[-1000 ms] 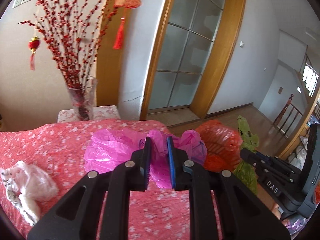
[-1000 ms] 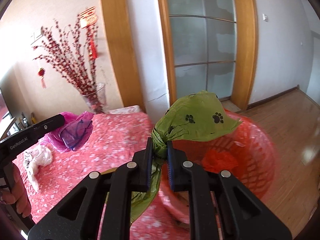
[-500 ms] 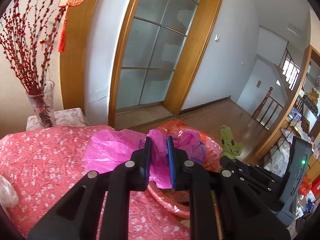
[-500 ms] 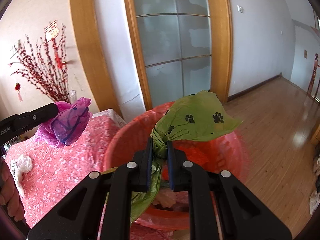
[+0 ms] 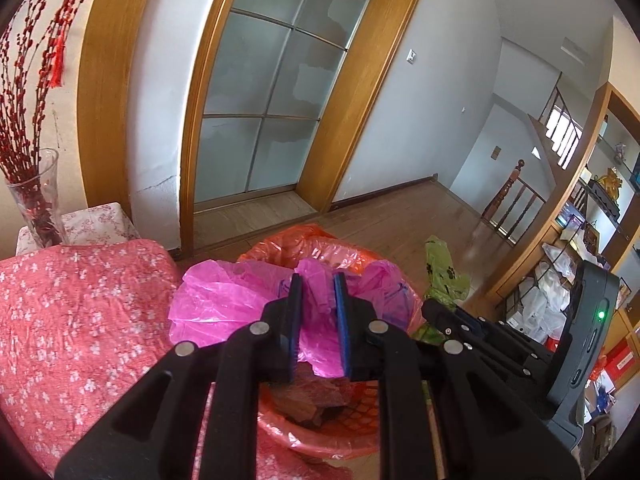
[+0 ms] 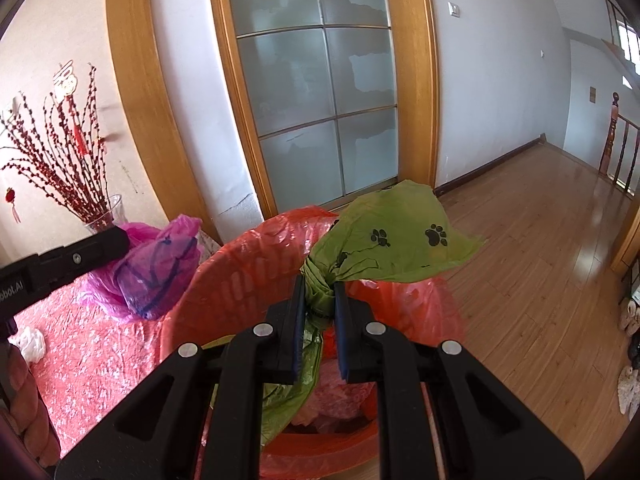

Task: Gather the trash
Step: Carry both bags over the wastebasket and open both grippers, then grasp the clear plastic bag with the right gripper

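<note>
My left gripper (image 5: 317,284) is shut on a crumpled pink plastic bag (image 5: 224,300) and holds it over the near rim of the red trash basket (image 5: 320,436), lined with an orange-red bag. My right gripper (image 6: 318,286) is shut on a green bag with black paw prints (image 6: 396,236) and holds it above the same basket (image 6: 224,300). The pink bag (image 6: 156,272) and left gripper show at the left of the right wrist view. The green bag (image 5: 442,276) and right gripper show at the right of the left wrist view.
The basket stands on the wooden floor (image 6: 540,280) at the end of a table with a pink flowered cloth (image 5: 72,312). A white crumpled bag (image 6: 32,344) lies on the cloth. A glass vase of red branches (image 5: 32,196) stands behind. Shelves (image 5: 580,264) stand at the right.
Both grippers have moved right, off the table toward the basket, each still holding its bag. The basket now lies directly under both bags.
</note>
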The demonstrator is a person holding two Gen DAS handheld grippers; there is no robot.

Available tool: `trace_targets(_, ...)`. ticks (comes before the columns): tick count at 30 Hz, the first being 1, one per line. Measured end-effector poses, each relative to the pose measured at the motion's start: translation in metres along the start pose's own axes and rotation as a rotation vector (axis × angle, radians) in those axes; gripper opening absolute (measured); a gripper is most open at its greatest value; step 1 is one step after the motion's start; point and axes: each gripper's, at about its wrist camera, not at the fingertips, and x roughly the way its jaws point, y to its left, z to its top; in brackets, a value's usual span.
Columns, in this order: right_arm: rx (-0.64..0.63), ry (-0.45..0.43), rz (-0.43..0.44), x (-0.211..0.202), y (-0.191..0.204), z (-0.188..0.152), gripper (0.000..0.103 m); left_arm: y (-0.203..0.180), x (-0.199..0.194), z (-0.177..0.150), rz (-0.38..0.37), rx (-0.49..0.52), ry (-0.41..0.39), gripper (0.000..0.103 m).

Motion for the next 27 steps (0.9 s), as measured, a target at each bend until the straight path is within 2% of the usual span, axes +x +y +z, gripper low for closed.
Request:
trace_targets(4, 0.002, -0.001, -0.001, 0.003, -0.006, 0.000, 0.015, -0.005, 0.013, -0.002, -0.007, -0.005, 0.024, 0.021)
trace_targets(5, 0.004, 0.000, 0.003, 0.004, -0.006, 0.000, 0.018, -0.003, 0.015, -0.003, -0.006, -0.008, 0.028, 0.021)
trace_targets(10, 0.007, 0.013, -0.004, 0.008, -0.006, -0.004, 0.021, 0.001, 0.020, -0.006, 0.010, -0.024, 0.041, 0.030)
trace_targets(12, 0.007, 0.015, -0.005, 0.008, -0.007, -0.005, 0.027, 0.006, 0.019, -0.008, 0.029, -0.031, 0.040, 0.031)
trace_targets(14, 0.006, 0.014, 0.002, 0.007, -0.007, -0.006, 0.044, 0.013, 0.013, -0.010, 0.039, -0.040, 0.035, 0.032)
trace_targets(15, 0.002, 0.013, 0.006, 0.007, -0.006, -0.006, 0.046, 0.016, 0.010, -0.011, 0.046, -0.042, 0.031, 0.033)
trace_targets(20, -0.038, 0.036, 0.007, 0.008, 0.001, -0.008, 0.046, 0.035, -0.012, -0.018, 0.098, -0.046, 0.004, 0.034)
trace_targets(27, -0.045, 0.019, 0.033, -0.001, 0.016, -0.007, 0.046, 0.060, -0.058, -0.024, 0.172, -0.044, -0.069, 0.036)
